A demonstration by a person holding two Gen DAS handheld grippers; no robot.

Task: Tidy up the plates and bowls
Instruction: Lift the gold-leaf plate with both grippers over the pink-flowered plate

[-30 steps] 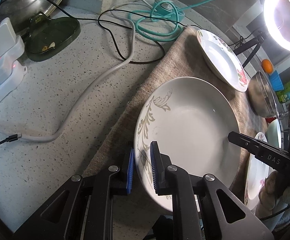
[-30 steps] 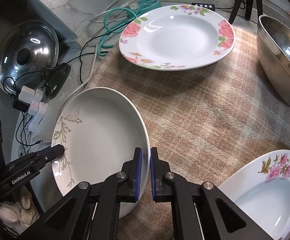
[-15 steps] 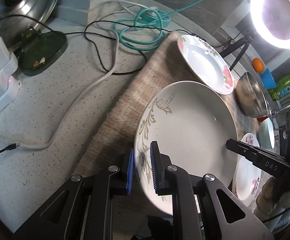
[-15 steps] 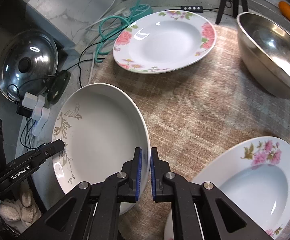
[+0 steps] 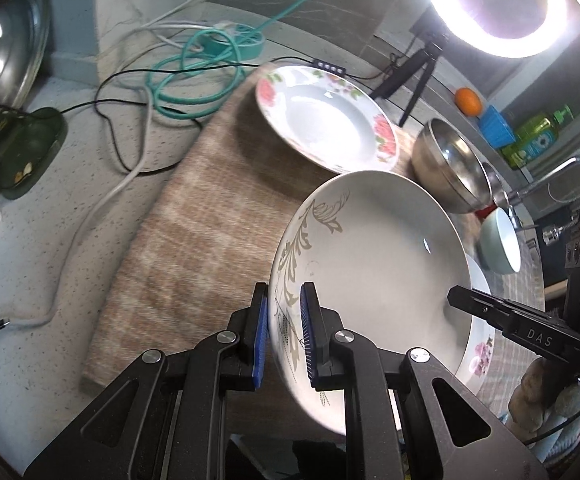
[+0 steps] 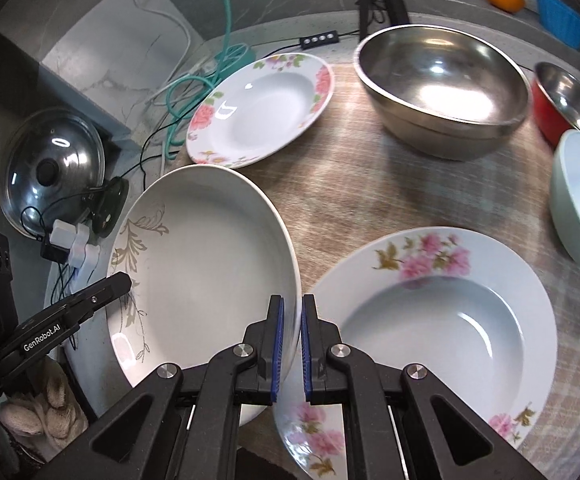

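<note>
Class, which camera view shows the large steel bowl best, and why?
The right wrist view: the large steel bowl appears whole, rim and shiny inside facing the camera. The left wrist view shows it smaller, from the side, near the picture's right edge.

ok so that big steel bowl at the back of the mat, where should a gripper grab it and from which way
Take the big steel bowl by its thin upper rim, coming down from above on the near side, one finger inside and one outside. It sits upright and open on the mat; its rounded, shiny wall would likely slip from a side pinch.
</note>
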